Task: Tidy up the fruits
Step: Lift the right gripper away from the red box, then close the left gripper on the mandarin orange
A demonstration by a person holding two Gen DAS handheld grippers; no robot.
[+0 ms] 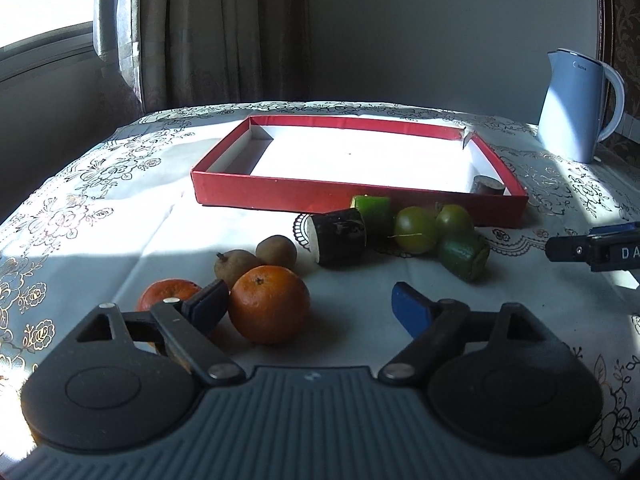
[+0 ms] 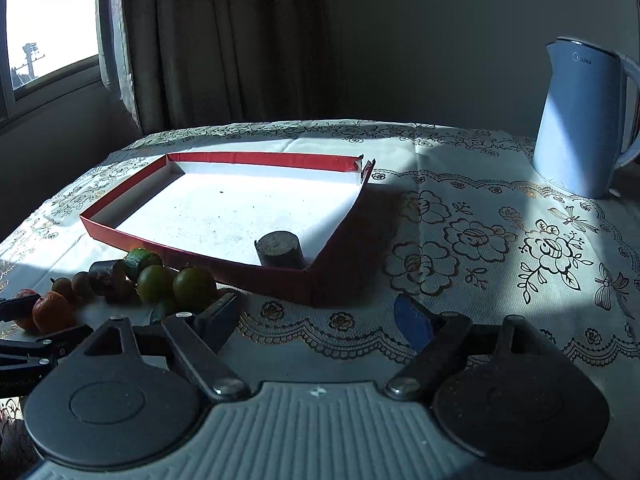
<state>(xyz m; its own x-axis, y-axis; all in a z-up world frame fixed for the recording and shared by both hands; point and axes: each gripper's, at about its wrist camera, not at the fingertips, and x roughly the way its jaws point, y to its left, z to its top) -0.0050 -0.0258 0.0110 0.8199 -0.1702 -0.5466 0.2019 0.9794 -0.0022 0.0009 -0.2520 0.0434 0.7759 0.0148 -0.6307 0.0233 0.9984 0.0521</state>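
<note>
A red tray (image 1: 280, 194) with a white floor lies mid-table, with one dark cylinder piece (image 1: 486, 185) in its near right corner. In front of it lie two oranges (image 1: 269, 304) (image 1: 164, 294), two brown fruits (image 1: 234, 266), a dark cylinder piece (image 1: 340, 236), round green fruits (image 1: 414, 229) and green cut pieces (image 1: 464, 256). My left gripper (image 1: 308, 300) is open; the larger orange sits just inside its left finger, and the right pad stands clear of it. My right gripper (image 2: 316, 316) is open over bare tablecloth, at the tray's (image 2: 200, 248) near right corner.
A pale blue kettle (image 2: 580, 120) stands at the back right of the table. A flower-patterned tablecloth (image 2: 480, 240) covers the table. Curtains and a window are behind at the left. The fruit pile (image 2: 154, 283) lies left of the right gripper.
</note>
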